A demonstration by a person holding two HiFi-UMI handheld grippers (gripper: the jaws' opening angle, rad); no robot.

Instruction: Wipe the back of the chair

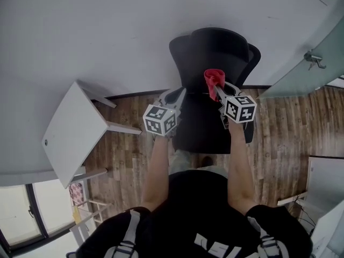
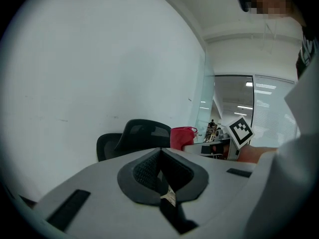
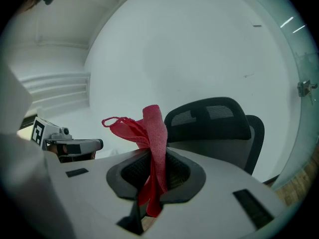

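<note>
Right gripper (image 3: pixel 152 178), jaws clamped on the red cloth (image 3: pixel 154 133), faces the black chair (image 3: pixel 214 121) standing ahead by the white wall, left gripper (image 2: pixel 160 171) closed and empty; a good wipe likely presses the cloth's loose end flat on the backrest.

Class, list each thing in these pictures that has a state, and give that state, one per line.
black mesh office chair: upright, near the wall.
left tool: shut, empty.
right tool: shut on the red cloth.
red cloth: bunched, sticking up from the jaws.
</note>
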